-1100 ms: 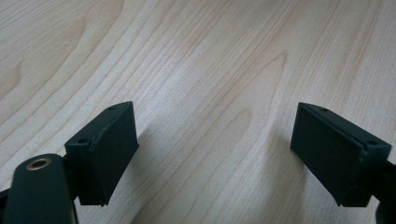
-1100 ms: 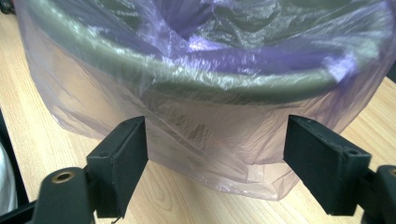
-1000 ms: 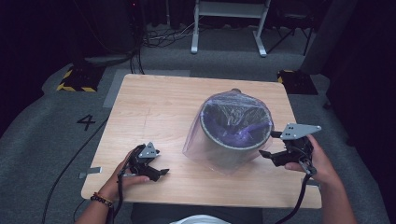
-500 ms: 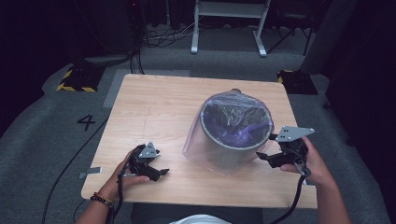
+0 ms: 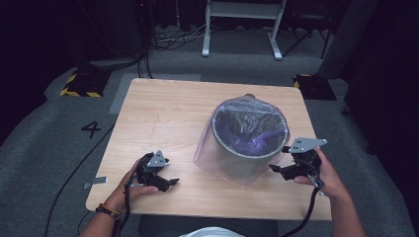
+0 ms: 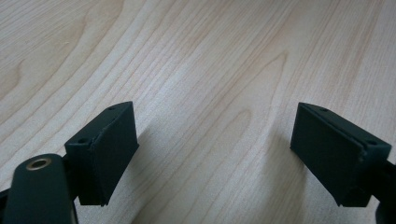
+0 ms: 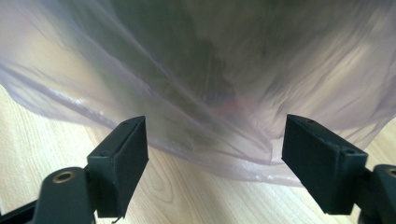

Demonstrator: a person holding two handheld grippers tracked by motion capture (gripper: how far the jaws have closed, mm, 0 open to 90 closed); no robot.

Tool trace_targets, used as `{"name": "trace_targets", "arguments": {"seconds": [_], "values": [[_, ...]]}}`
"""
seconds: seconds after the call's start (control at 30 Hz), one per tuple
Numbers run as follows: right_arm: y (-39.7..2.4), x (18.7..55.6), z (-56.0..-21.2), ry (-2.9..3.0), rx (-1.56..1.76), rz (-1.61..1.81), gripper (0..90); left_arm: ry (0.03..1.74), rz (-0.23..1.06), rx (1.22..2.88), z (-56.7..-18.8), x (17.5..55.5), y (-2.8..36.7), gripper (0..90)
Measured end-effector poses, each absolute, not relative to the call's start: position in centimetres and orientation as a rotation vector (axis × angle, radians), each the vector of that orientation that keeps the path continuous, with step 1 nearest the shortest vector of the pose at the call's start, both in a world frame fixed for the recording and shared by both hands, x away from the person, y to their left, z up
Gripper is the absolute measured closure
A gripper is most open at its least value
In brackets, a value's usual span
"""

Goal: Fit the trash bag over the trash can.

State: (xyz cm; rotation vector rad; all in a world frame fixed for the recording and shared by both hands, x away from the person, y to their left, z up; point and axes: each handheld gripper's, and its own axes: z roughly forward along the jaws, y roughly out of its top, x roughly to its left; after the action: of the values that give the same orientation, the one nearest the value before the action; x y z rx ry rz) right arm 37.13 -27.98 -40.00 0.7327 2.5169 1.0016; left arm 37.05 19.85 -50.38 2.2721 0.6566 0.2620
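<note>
The table (image 5: 163, 118) carries a grey bin (image 5: 247, 148), standing upright right of the table's middle and near its front edge. A thin, translucent purple bag (image 5: 232, 170) lines the bin: its mouth is folded over the rim, and the loose skirt hangs down the outer wall to the table on the front and left sides.

The right gripper (image 5: 280, 170) now sits lower than in the frames of a second ago, dropped from rim height to the foot of the bin on its right side, low over the table. Its jaws are spread wide and hold nothing. In the right gripper view, the hem of the bag (image 7: 224, 158) sags just ahead of and between the open jaws (image 7: 212, 163), apart from both pads; the wood of the table shows beneath.

The left gripper (image 5: 170, 182) lies well to the left of the bin, near the table's front edge, in the same place as a second earlier. Its jaws are likewise spread and empty; the left gripper view shows bare wood grain between them (image 6: 212, 149).

Reading: the descent brings the right gripper level with the skirt's lower edge, so the step in hand is probably a pinch of the hem on that side, to draw the bag down or off the bin. No grasp is yet made. The film is slack and thin and may slip or bunch between the pads.
</note>
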Motion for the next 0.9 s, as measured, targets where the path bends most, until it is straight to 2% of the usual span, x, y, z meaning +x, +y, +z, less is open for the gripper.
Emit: {"name": "trace_targets", "arguments": {"seconds": [0.9], "values": [[-29.4,37.3,-44.7,2.563,0.838,0.938,23.8,0.657,0.264,2.272,-50.4,37.0,19.8,14.5]]}}
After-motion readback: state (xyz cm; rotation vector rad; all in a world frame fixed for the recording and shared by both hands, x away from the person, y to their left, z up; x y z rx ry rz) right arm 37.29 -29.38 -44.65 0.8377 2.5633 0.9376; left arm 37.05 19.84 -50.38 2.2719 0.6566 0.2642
